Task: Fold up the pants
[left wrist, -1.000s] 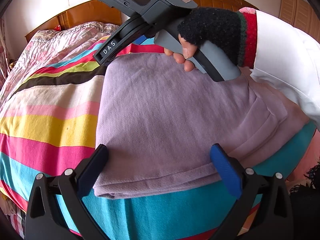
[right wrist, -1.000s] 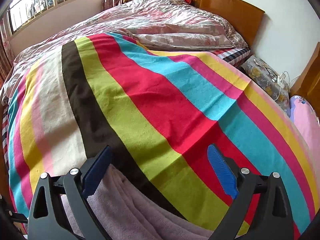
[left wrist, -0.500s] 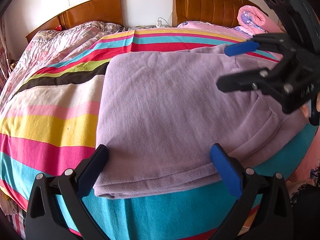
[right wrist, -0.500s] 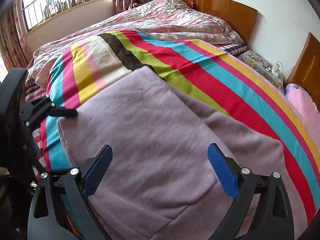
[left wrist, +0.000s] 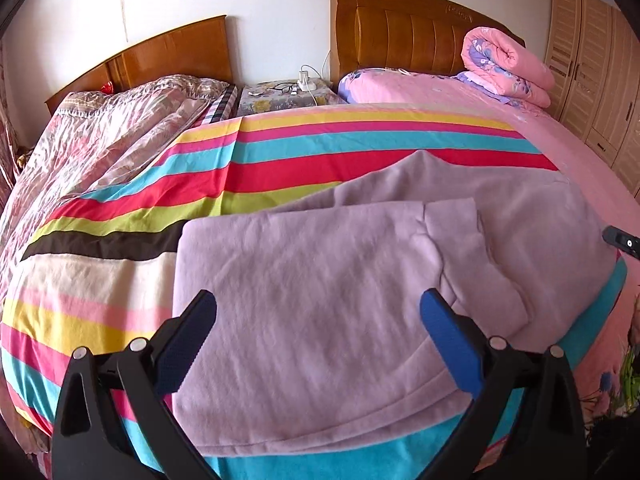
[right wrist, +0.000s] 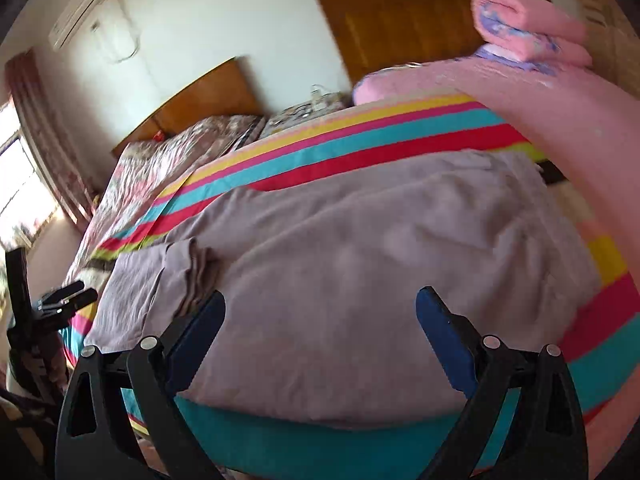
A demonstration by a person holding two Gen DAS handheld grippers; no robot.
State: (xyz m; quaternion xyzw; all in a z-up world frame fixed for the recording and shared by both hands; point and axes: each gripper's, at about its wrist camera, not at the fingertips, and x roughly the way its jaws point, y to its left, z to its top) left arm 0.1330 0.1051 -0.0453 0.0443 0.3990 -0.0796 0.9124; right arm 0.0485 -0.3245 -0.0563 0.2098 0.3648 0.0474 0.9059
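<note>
The lilac pants (left wrist: 320,292) lie folded over on the striped blanket (left wrist: 280,156), with one layer on top of another and a folded edge toward the right. My left gripper (left wrist: 318,336) is open and empty, hovering over the near hem. My right gripper (right wrist: 318,328) is open and empty above the pants (right wrist: 360,248) from the right side. The left gripper also shows at the left edge of the right wrist view (right wrist: 66,296). A tip of the right gripper shows at the right edge of the left wrist view (left wrist: 624,242).
A floral quilt (left wrist: 104,140) lies at the far left of the bed. A nightstand (left wrist: 288,94) with cables stands between two wooden headboards. A pink bed (left wrist: 460,92) with a rolled pink blanket (left wrist: 508,66) is at the right, by a wardrobe (left wrist: 600,68).
The right gripper has swung away from over the pants to the right side and now looks back across them. The left gripper has lifted and pulled back a little.
</note>
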